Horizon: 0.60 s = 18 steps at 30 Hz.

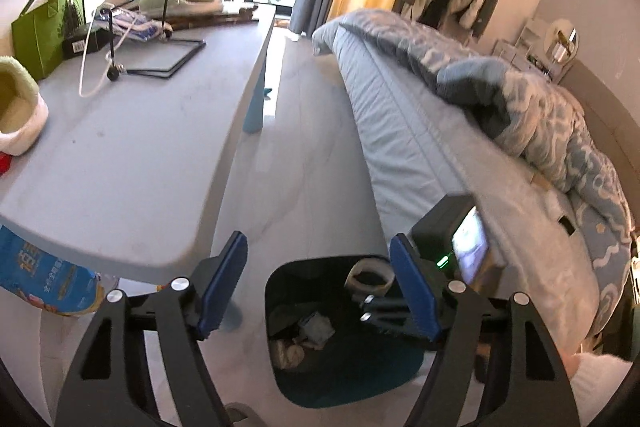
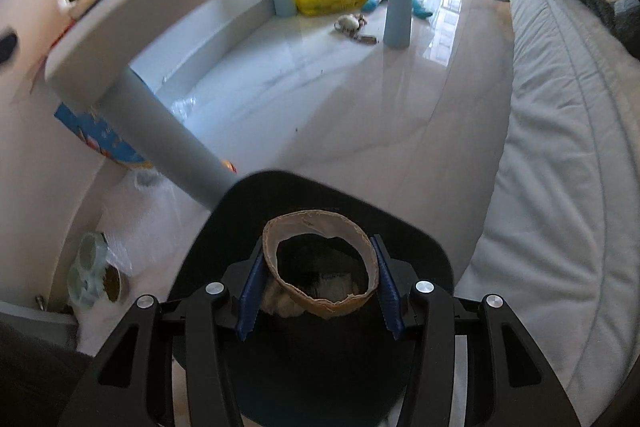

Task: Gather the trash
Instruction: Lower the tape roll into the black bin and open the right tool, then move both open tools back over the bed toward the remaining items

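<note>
Step in hand: drop-off. Dark round plastic trash bin (image 2: 416, 251) stands on the pale glossy floor between the grey-blue table and the bed, some crumpled scraps already inside. My right gripper (image 2: 318, 287) hangs over its mouth, blue pads clamped on a brown cardboard tape-roll core (image 2: 320, 263) (pinched across its width). My left gripper (image 1: 318, 291) is wide and empty — nothing between the pads. Next, I judge: spread the right pads so the core falls inside the rim.
</note>
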Each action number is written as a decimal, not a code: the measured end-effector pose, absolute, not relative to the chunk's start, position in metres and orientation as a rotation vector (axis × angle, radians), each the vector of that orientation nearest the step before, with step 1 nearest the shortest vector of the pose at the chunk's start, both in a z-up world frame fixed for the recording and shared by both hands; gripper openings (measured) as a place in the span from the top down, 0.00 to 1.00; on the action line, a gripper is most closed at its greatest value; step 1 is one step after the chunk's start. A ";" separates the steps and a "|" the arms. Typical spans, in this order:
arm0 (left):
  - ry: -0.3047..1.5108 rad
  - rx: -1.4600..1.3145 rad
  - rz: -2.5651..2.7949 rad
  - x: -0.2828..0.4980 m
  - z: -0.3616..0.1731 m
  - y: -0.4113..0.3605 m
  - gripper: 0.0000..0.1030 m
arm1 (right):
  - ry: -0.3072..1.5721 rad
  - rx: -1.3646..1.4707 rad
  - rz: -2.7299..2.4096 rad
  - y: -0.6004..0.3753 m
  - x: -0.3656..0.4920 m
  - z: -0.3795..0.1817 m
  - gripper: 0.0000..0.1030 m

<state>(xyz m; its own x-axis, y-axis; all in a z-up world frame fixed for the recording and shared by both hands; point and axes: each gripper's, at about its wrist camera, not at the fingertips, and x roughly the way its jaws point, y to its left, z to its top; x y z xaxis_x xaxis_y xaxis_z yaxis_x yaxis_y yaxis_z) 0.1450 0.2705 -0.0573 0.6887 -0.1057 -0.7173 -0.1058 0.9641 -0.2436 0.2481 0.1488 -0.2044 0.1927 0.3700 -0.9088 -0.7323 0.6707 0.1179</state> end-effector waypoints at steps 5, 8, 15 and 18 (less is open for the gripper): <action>0.778 -0.288 -0.015 0.145 -0.043 0.267 0.27 | 1.166 -0.420 0.798 0.149 0.242 -0.216 0.50; 0.764 -0.285 -0.017 0.145 -0.038 0.266 0.27 | 1.183 -0.450 0.800 0.150 0.237 -0.220 0.41; 0.724 -0.283 -0.008 0.147 -0.023 0.259 0.27 | 1.187 -0.506 0.817 0.145 0.228 -0.222 0.31; 0.709 -0.281 -0.008 0.149 -0.018 0.255 0.27 | 1.163 -0.489 0.830 0.139 0.227 -0.210 0.31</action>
<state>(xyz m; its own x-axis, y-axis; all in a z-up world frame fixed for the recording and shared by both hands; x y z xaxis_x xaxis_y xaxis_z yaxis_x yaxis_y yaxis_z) 0.1487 0.2551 -0.0178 0.7606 -0.1020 -0.6412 -0.0879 0.9623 -0.2573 0.2265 0.1394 -0.2102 0.1591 0.3145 -0.9358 -0.7832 0.6174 0.0743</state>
